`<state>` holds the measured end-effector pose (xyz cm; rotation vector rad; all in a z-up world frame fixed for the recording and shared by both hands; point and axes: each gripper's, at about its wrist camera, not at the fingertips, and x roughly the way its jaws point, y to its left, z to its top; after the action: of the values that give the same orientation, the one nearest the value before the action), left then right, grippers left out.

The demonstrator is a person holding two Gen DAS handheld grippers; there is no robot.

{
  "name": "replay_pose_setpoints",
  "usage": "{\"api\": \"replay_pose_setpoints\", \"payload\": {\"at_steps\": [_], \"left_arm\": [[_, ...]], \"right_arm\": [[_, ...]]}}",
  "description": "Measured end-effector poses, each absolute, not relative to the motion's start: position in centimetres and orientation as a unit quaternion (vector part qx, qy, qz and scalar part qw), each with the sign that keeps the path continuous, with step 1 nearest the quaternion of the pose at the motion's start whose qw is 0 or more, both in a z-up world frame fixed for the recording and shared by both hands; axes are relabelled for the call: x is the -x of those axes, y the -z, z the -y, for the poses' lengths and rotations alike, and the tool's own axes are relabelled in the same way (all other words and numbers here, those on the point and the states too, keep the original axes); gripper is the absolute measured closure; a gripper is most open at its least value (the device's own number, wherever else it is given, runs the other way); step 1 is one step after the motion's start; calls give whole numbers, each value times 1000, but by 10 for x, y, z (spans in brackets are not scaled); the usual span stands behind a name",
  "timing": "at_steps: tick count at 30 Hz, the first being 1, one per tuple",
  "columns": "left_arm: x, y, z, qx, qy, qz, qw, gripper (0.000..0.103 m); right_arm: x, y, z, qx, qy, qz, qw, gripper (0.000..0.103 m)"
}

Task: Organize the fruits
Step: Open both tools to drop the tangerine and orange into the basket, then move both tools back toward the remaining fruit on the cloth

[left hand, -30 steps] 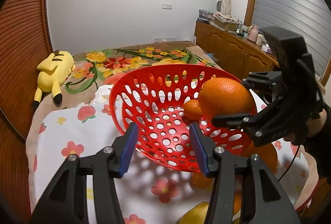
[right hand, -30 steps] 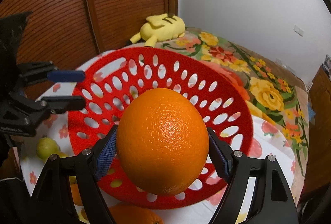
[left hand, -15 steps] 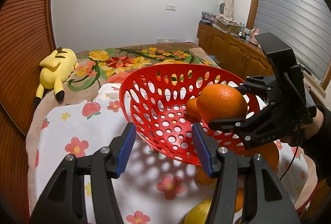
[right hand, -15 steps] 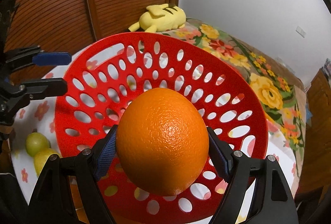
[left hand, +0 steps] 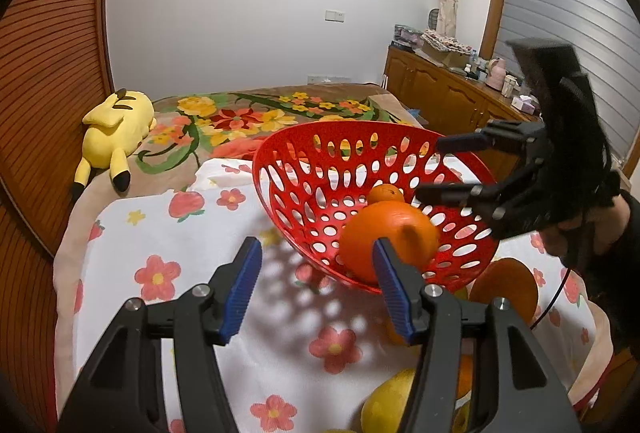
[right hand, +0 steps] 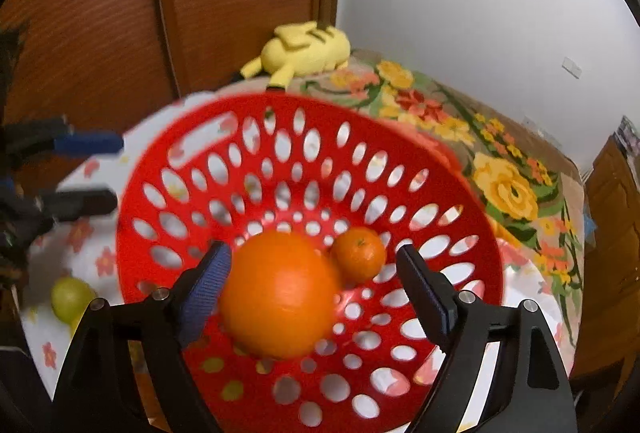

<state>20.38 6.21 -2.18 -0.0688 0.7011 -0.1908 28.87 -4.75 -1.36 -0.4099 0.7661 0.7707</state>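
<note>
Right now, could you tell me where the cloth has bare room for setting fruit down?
Free: the cloth left of the red basket, toward the plush toy. Crowded: below and right of the basket, where an orange and yellow fruit lie.

Glossy plastic, matt cloth and ribbed wood around the red basket

The red basket (right hand: 452, 169) is smooth, shiny plastic pierced with oval holes; inside it the large orange (right hand: 280, 293) has a finely pitted, slightly glossy peel. Under the basket lies a matt printed cloth (left hand: 168, 241) with flowers. Behind the basket a yellow plush toy (left hand: 114, 129) looks soft and fuzzy, against ribbed brown wood panelling (right hand: 100, 13). Near the basket, the left gripper (left hand: 316, 285) is matt black plastic with ridged blue pads and bright metal screws.
</note>
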Motion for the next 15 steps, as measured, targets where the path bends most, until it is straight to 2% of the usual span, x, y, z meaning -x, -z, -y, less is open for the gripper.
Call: {"api": "replay_pose_setpoints", "payload": {"at_steps": [8, 15], "left_arm": [[-189, 19, -58, 34, 97, -336, 936, 44], [-160, 18, -54, 28, 111, -324, 939, 39]], "right_arm": [[-267, -22, 66, 170, -352, -330, 859, 17], [-221, -42, 91, 139, -339, -305, 879, 16]]}}
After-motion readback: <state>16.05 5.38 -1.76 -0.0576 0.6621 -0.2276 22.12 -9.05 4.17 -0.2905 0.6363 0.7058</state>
